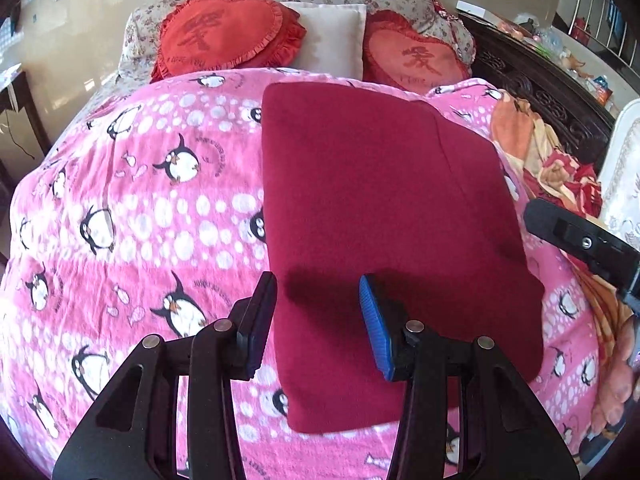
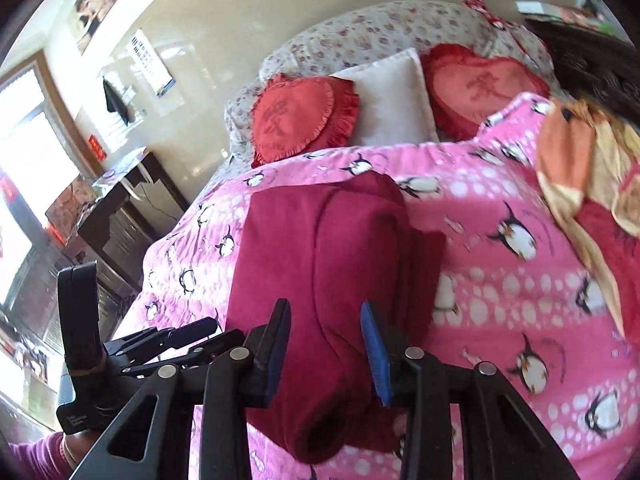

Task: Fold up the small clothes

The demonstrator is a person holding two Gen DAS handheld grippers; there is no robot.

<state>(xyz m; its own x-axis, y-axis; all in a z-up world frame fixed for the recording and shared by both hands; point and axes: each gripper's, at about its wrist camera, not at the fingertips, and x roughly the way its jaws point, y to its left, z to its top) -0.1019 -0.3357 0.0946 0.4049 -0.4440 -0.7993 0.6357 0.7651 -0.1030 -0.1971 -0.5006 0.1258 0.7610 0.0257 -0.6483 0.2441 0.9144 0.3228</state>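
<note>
Jaws parted over red garment (image 1: 384, 216) (folded).

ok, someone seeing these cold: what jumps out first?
The dark red garment, folded into a flat rectangle in the middle of the pink penguin-print blanket. Next, the two red heart-shaped cushions flanking a white pillow at the head of the bed. Both grippers hang over the garment's near edge, left gripper and right gripper, jaws apart and gripping nothing.
</note>
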